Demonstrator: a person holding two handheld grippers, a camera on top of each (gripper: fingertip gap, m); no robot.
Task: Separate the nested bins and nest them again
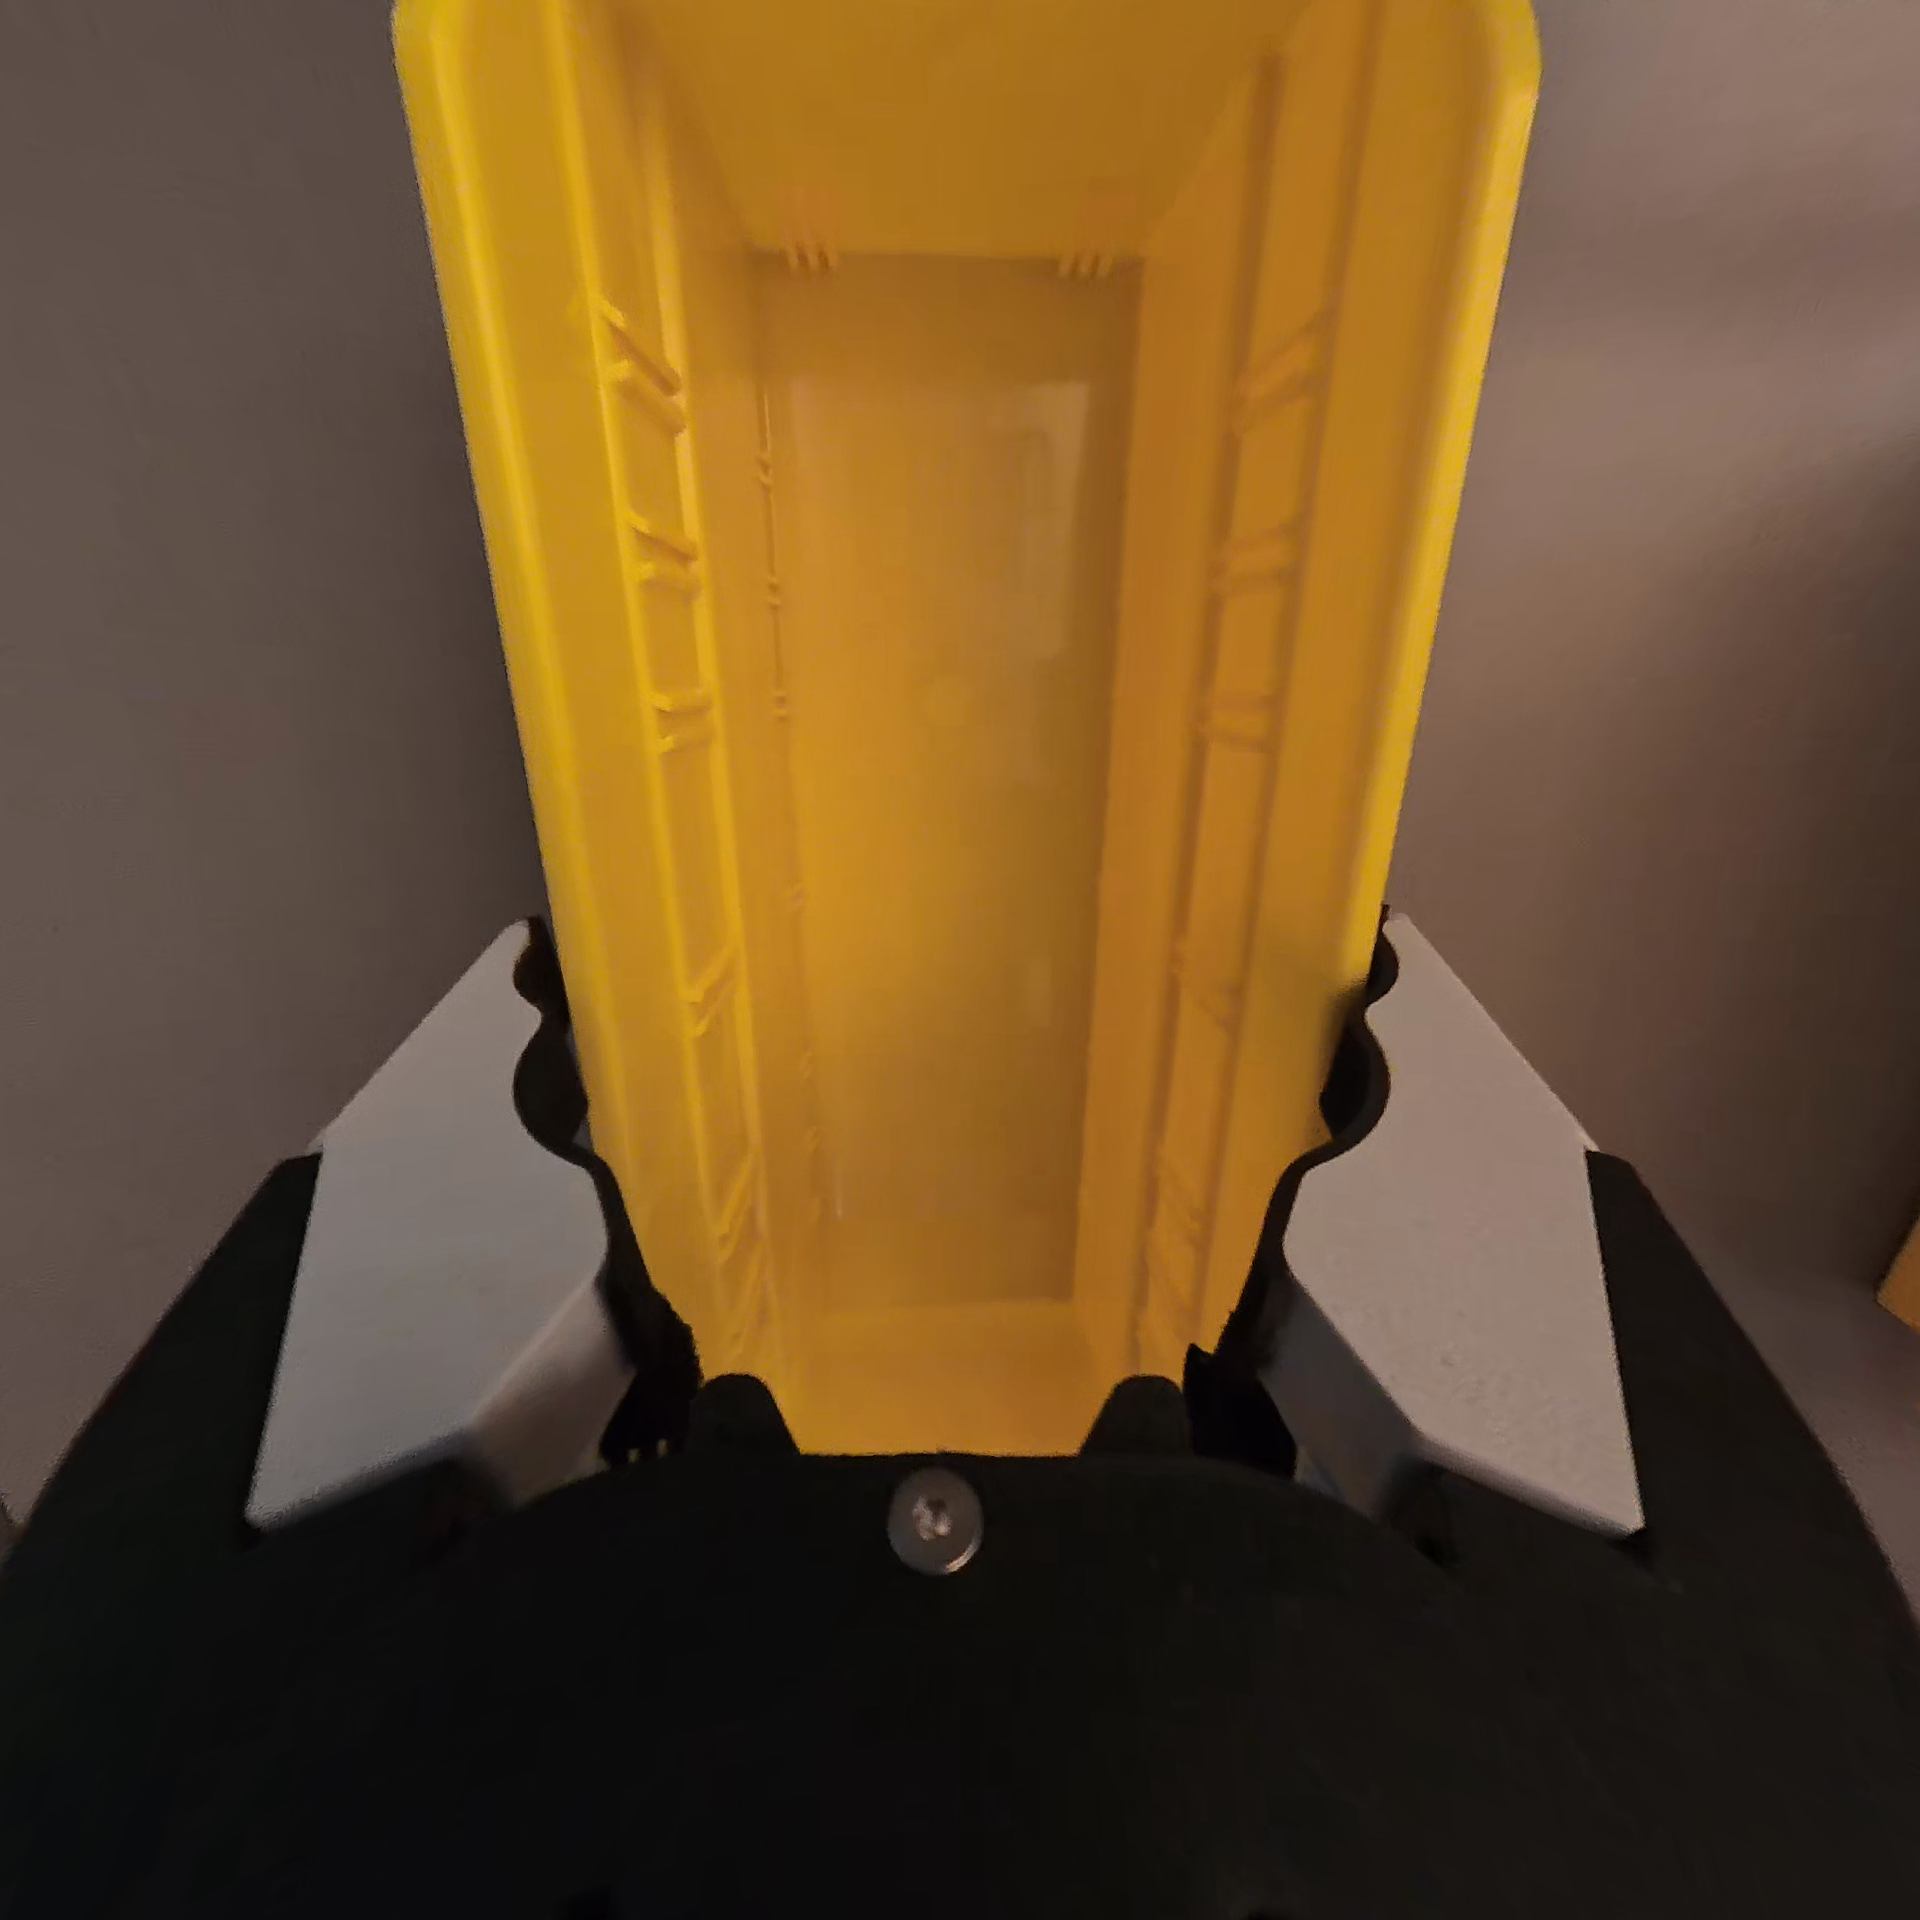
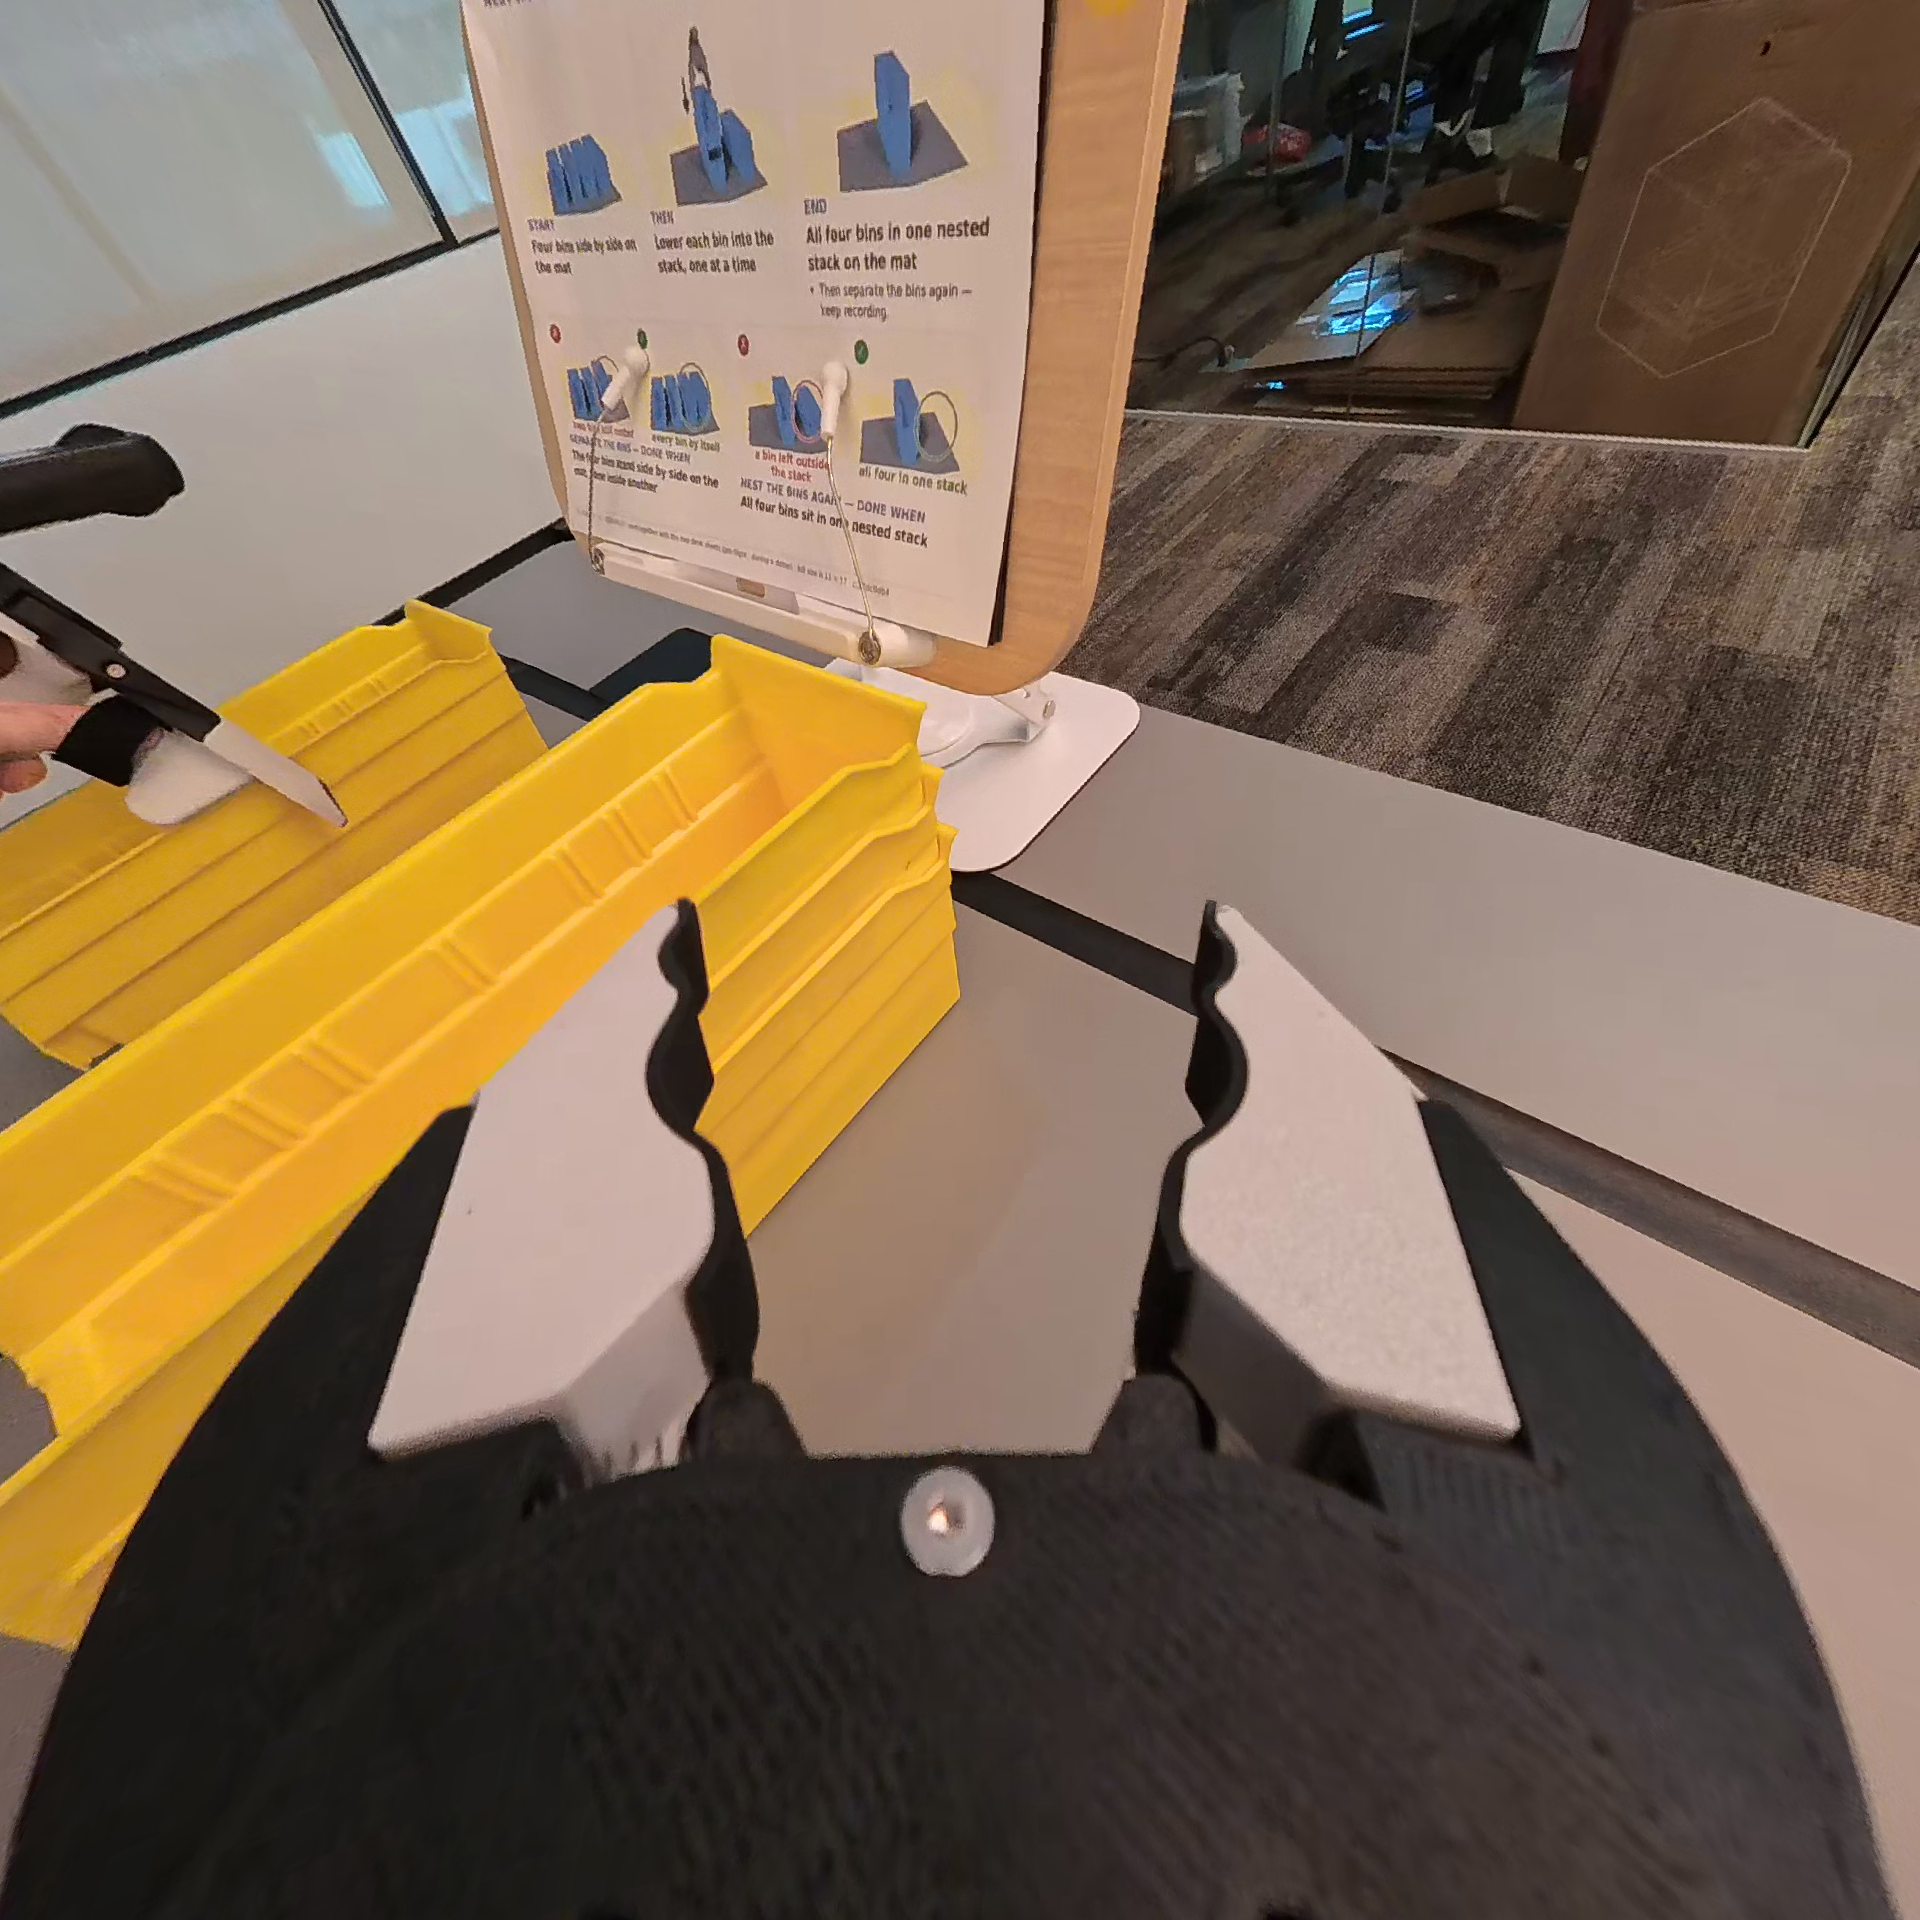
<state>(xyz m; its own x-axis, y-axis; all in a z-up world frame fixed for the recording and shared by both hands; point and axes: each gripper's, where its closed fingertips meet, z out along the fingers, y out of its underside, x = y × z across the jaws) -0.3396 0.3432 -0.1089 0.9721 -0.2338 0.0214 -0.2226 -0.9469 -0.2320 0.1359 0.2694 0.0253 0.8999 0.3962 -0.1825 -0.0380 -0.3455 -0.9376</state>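
Observation:
In the left wrist view a long yellow bin lies open side up between my left gripper's widely spread fingers. The black pads stand along its outer rims, and I see no squeeze on it. The right wrist view shows this bin resting on the table at the left, with the left gripper over it. Next to it stands a stack of nested yellow bins. My right gripper is open and empty, over the grey mat just right of the stack's near end.
A wooden board with a printed instruction sheet stands on a white base behind the stack. The table edge runs along the right, with carpet floor beyond. A cardboard box stands far right. A person's hand holds the left gripper.

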